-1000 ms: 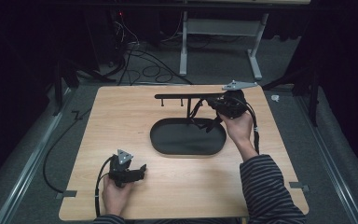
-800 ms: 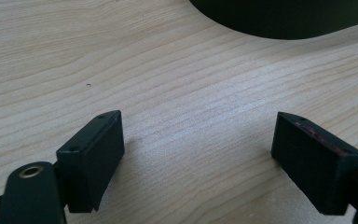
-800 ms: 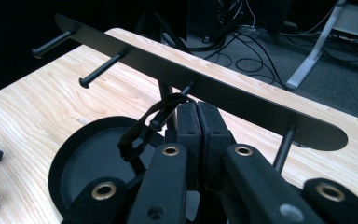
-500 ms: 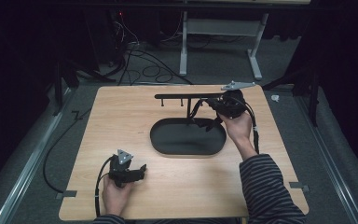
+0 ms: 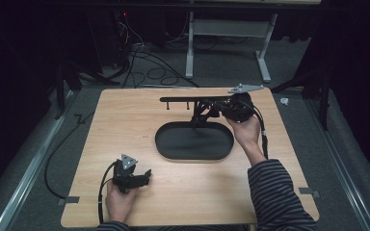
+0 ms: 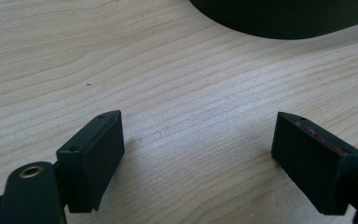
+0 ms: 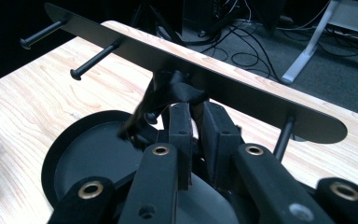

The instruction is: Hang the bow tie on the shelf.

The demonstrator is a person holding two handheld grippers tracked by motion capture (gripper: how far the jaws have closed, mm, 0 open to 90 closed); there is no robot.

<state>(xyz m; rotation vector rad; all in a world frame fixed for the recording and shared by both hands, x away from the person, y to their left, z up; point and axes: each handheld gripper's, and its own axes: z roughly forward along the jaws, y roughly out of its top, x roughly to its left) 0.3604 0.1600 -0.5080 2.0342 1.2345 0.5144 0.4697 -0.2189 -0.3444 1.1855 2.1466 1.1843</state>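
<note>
Black strap on rack | pinched by right hand-held gripper | left hand-held gripper jaws apart

Black oval flat tray sits centre frame in the high view, flat on the light wooden tabletop, long axis left-right. Black flat metal bar with round pegs runs left-right just above the tray in that view, upper centre. In the right gripper view the bar crosses the frame diagonally, raised over the tray, pegs sticking out of it. Black knotted ribbon-like strip hangs under the bar's middle, tail drooping toward the tray.
</note>
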